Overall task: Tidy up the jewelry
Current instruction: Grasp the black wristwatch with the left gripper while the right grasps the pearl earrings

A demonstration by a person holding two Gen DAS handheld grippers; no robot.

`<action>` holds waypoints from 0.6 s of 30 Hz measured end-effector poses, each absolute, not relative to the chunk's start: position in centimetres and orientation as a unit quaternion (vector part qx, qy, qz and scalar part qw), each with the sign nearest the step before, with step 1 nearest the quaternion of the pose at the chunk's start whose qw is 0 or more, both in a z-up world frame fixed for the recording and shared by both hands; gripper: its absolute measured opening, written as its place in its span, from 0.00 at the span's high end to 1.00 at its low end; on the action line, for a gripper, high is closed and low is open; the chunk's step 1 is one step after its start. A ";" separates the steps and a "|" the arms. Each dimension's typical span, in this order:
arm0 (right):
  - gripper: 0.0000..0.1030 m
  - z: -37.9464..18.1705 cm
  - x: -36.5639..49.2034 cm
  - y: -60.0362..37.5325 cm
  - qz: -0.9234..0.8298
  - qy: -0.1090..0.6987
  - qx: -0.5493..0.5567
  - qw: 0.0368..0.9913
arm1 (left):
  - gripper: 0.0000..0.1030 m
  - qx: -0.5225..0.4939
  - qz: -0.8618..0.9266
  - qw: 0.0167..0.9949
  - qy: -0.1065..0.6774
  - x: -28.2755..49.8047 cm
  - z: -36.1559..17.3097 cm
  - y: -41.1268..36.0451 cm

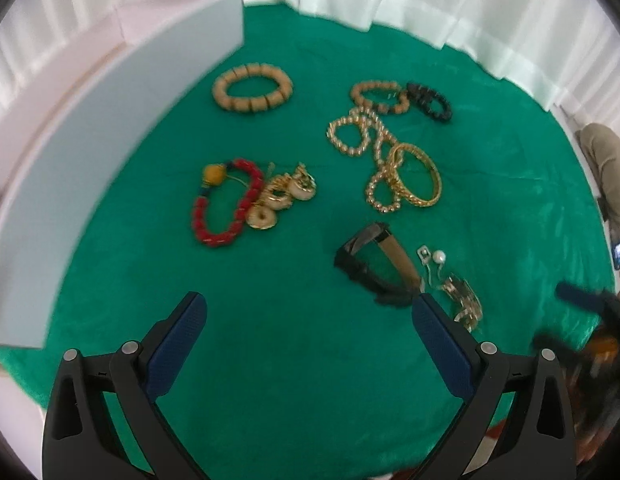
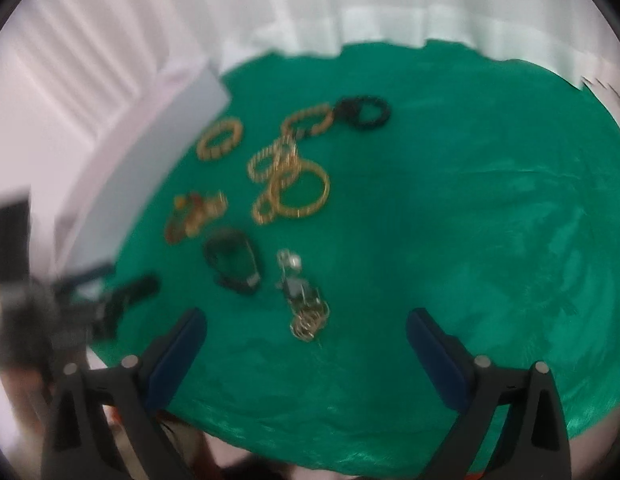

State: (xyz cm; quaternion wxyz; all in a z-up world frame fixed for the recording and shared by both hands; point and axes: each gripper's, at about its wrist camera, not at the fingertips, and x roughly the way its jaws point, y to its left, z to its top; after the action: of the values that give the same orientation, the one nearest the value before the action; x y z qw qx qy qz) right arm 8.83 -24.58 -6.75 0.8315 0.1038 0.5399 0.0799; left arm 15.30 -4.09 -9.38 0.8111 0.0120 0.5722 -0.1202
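Note:
Jewelry lies scattered on a green cloth (image 1: 294,360). A tan block bracelet (image 1: 252,87), a red bead bracelet (image 1: 226,204) with gold earrings (image 1: 280,196), a pearl necklace (image 1: 364,148), a gold bangle (image 1: 418,176), a tan bead bracelet (image 1: 380,97), a black bead bracelet (image 1: 430,100), a black and tan cuff (image 1: 374,264) and a small pearl and chain cluster (image 1: 454,288) are spread out. My left gripper (image 1: 310,320) is open and empty above the cloth's near part. My right gripper (image 2: 306,332) is open and empty, just behind the chain cluster (image 2: 304,300).
A pale blue-grey board (image 1: 90,168) stands along the cloth's left side. White curtains (image 1: 430,0) hang behind. The right gripper shows blurred at the left wrist view's right edge (image 1: 582,300), and the left gripper shows blurred in the right wrist view (image 2: 90,300).

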 end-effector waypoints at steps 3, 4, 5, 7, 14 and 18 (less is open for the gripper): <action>0.04 -8.7 9.8 -23.4 0.098 0.570 0.085 0.811 | 0.01 -0.002 -0.122 0.791 0.600 17.2 -11.2 -5.0; 0.05 -9.1 10.2 -23.3 0.099 0.575 0.082 0.808 | 0.03 -0.004 -0.117 0.786 0.607 17.9 -11.8 -5.3; 0.07 -9.8 10.9 -22.8 0.102 0.584 0.076 0.801 | 0.04 -0.003 -0.112 0.786 0.608 18.2 -12.0 -5.4; 0.09 -10.6 11.7 -22.5 0.106 0.598 0.073 0.791 | 0.12 0.001 -0.099 0.785 0.611 18.9 -12.4 -5.7; 0.33 -12.8 13.3 -20.2 0.109 0.618 0.010 0.779 | 0.25 0.004 -0.103 0.777 0.621 19.1 -13.0 -6.3; 0.69 -13.2 13.2 -19.8 0.101 0.613 -0.002 0.783 | 0.62 0.026 -0.108 0.770 0.629 18.7 -13.7 -7.3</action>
State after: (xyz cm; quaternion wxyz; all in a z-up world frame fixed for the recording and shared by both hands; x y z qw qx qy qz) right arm 13.24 -19.82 -13.24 0.7834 -0.0016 0.6134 0.1005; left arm 18.67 -7.31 -13.72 0.7698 0.0261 0.6287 -0.1076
